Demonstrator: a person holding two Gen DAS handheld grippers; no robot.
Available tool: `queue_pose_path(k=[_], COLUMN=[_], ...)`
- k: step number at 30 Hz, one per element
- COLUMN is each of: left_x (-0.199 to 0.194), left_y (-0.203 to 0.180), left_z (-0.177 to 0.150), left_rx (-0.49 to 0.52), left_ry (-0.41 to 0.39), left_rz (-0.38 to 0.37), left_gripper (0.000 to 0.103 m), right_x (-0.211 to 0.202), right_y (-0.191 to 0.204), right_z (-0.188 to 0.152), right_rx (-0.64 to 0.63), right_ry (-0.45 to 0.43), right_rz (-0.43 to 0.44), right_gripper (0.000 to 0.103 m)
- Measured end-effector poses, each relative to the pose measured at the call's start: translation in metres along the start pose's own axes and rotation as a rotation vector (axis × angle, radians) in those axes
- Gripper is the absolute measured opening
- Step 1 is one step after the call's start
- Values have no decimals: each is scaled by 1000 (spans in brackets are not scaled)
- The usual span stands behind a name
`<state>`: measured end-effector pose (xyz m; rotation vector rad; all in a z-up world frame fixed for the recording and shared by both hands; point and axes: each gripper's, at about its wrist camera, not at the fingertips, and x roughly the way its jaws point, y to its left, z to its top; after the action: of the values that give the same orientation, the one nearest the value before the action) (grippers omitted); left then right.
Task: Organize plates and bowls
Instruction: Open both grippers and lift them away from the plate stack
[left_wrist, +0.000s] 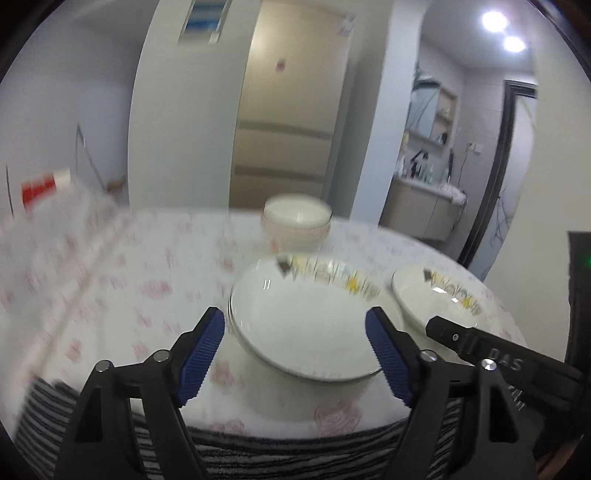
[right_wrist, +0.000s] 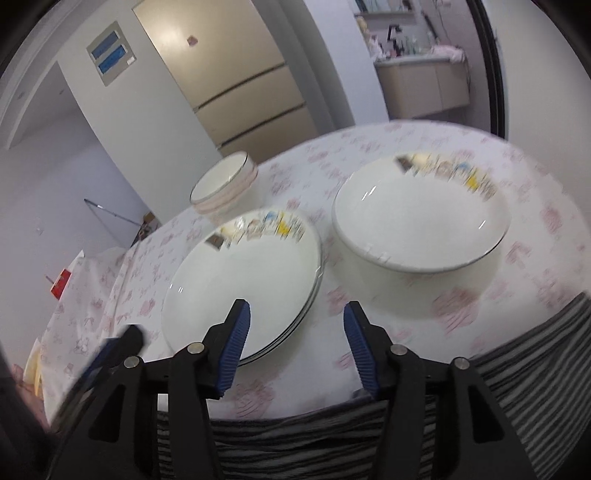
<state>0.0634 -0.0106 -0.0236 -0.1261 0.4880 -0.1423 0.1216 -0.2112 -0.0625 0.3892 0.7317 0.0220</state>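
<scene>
The left gripper (left_wrist: 295, 343) has its jaws spread, ribbed blue pads (left_wrist: 201, 354) on black plastic arms, holding nothing. Between them, near the counter's near edge, sits the plate stack (left_wrist: 303, 325): glossy white, round, thin dark rims, a coloured print band along the far side. The right gripper (right_wrist: 295, 339) also stands with jaws spread and empty, hovering over the near edge between that stack (right_wrist: 243, 280) and a single plate (right_wrist: 421, 218) of the same pattern, just beside it toward the right edge. In the left view this plate (left_wrist: 436, 295) lies partly behind the right gripper's black finger.

Farther back, toward the far edge, stand nested bowls (left_wrist: 297, 219), white with ribbed pinkish sides and a thin dark rim (right_wrist: 225, 184).

The counter (right_wrist: 388, 332) is round, under a soft white cloth printed with pink roses; grey striped fabric (right_wrist: 535, 369) lies at its near edge. Beyond stand a beige panelled door (left_wrist: 291, 122) and a vanity (right_wrist: 424, 85). Much is motion-blurred.
</scene>
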Motion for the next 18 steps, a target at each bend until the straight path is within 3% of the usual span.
queue_pose_path(k=[9, 14, 18], left_x=[-55, -76, -89], left_y=[-39, -77, -102], left_z=[46, 64, 75], left_rx=[32, 117, 101], left_ry=[-110, -160, -176], left_rz=[-102, -153, -249], left_gripper=[86, 87, 87], right_x=[-54, -80, -97], right_y=[-29, -50, -70], right_z=[26, 44, 55], right_rx=[-31, 17, 57], right_ry=[-177, -260, -293], right_rz=[2, 15, 19], right_gripper=[61, 69, 69])
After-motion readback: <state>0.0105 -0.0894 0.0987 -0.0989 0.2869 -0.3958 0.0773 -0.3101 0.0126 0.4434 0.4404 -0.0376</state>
